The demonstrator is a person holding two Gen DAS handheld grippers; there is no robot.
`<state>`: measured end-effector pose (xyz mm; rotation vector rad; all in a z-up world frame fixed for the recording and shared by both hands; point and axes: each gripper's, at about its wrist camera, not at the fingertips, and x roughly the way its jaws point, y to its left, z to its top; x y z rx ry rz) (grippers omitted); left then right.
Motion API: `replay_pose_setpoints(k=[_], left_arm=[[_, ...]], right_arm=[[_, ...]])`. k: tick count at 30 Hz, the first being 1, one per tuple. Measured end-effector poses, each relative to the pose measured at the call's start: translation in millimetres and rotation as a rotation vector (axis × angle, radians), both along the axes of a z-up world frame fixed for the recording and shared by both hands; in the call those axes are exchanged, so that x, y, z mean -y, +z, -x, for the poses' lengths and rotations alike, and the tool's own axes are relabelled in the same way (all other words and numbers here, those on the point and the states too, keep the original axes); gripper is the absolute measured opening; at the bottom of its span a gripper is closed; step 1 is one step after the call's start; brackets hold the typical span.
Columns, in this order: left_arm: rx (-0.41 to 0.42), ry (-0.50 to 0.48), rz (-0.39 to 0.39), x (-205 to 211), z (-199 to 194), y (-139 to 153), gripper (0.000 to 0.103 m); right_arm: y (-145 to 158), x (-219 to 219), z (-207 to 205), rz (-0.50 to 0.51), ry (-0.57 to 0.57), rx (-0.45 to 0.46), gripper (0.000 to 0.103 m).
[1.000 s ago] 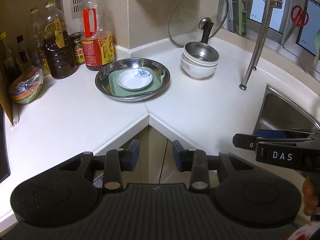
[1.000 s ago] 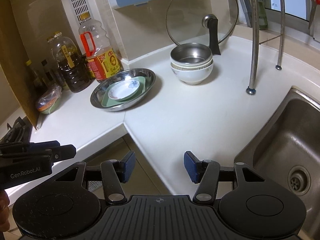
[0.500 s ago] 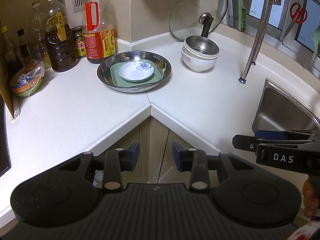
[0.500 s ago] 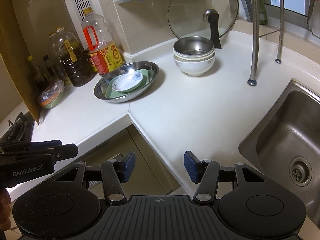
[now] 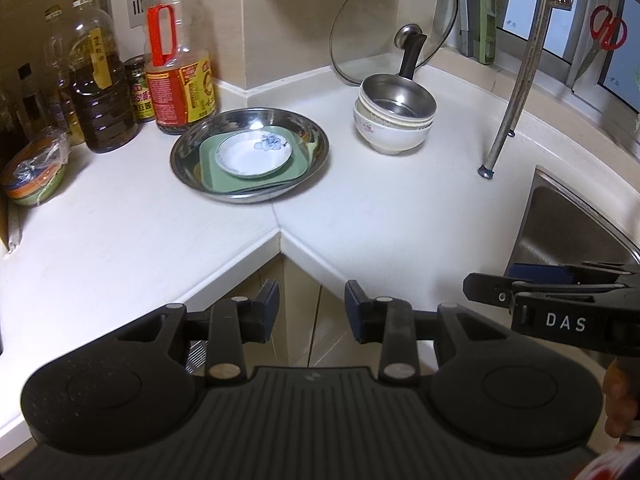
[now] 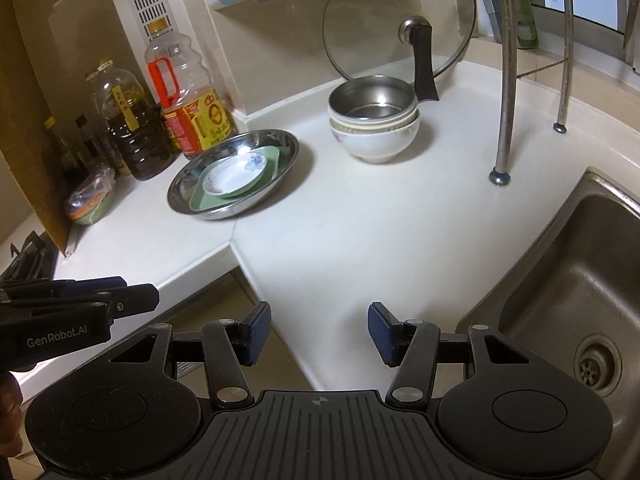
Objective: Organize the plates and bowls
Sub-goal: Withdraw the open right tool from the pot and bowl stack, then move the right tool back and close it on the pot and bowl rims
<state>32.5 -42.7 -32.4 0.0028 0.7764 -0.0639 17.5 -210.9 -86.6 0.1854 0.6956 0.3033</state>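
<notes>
A steel plate sits on the corner counter. It holds a green square plate with a small white flowered dish on top. To its right stands a stack of white bowls with a steel bowl nested on top. My left gripper is open and empty, off the counter's front corner. My right gripper is open and empty, over the counter edge by the sink.
Oil bottles and a jar line the back wall. A glass lid leans in the corner behind the bowls. A rack leg stands right. The sink is at right. A wrapped bowl sits left.
Both grippers have drawn back from the dishes and then risen slightly; the plates and bowls look a little lower and closer than half a second ago. The dishes have not moved.
</notes>
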Motion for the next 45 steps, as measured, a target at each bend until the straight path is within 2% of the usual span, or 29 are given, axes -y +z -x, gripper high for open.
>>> replay_pose_setpoints(k=[10, 15, 29, 35, 42, 45], left_arm=[[-0.008, -0.004, 0.017, 31.6, -51.4, -1.9, 0.033], [-0.001, -0.013, 0.028, 42.2, -84.8, 4.1, 0.033], [0.038, -0.085, 0.042, 61.6, -215.6, 28.1, 0.033], [0.022, -0.131, 0.039, 69.5, -266.5, 28.3, 0.033], [-0.053, -0.143, 0.043, 70.8, -308.2, 11.4, 0.032], [-0.084, -0.147, 0.048, 71.7, -320.0, 4.1, 0.032]], right_arm=[[4.7, 35.1, -53.0, -0.011, 0.026, -0.005, 0.054], [14.6, 48.0, -86.0, 0.007, -0.006, 0.005, 0.054], [53.8, 51.4, -186.5, 0.083, -0.113, 0.092, 0.054], [57.4, 43.1, -233.7, 0.105, -0.137, 0.057, 0.054], [38.2, 39.2, -276.6, 0.100, -0.154, -0.069, 0.053], [30.4, 38.5, -287.8, 0.101, -0.162, -0.108, 0.048]])
